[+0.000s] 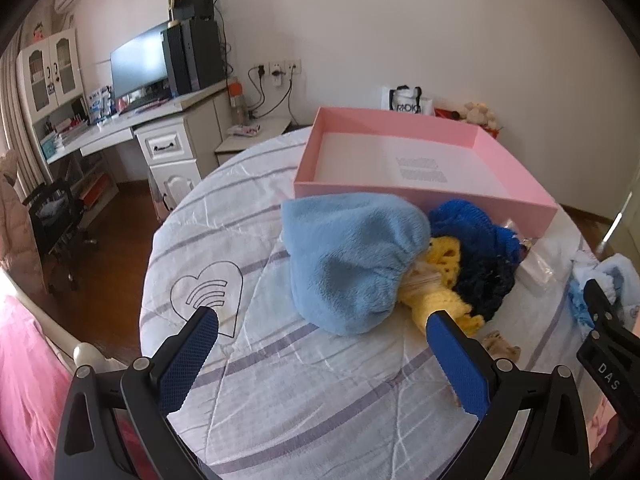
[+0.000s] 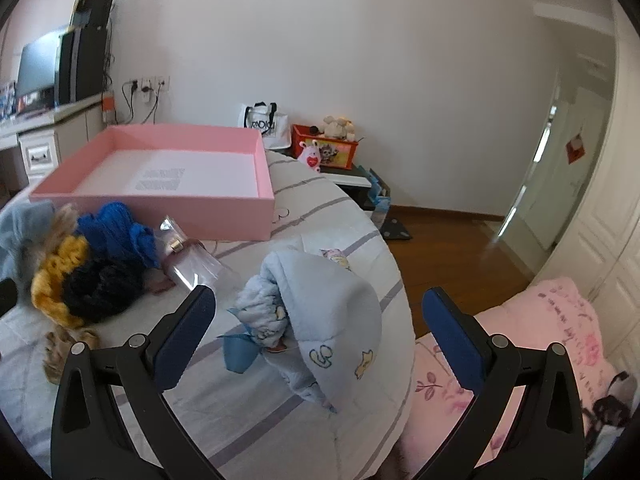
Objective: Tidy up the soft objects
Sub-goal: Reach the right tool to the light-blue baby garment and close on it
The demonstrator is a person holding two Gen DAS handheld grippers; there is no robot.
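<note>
Step in hand: the start of the sorting, by my reading; the pink box (image 1: pixel 424 200) is empty and every soft thing lies outside it on the bed (image 1: pixel 280 380).
Left gripper (image 1: pixel 322 320): jaws spread wide, holding nothing, aimed at the fluffy blue cloth (image 1: pixel 352 264), which lies between and just beyond its fingers.
Right gripper (image 2: pixel 318 300): jaws also wide and empty, with the pale blue printed garment (image 2: pixel 332 320) between them.
Next move: probably each gripper goes forward and down, pinches a fold of its cloth, then lifts it over the box's near wall.
Fluffy blue cloth: plush, bunched into a rounded mound, just in front of the box.
Pile beside it: yellow knit (image 1: pixel 440 300), dark knit (image 1: pixel 486 280) and bright blue knit (image 1: pixel 468 220), overlapping and touching the cloth.
Printed garment: quilted-looking, crumpled, near the bed's edge.
Clear plastic packet (image 2: pixel 192 268): lies between the pile and the garment.
</note>
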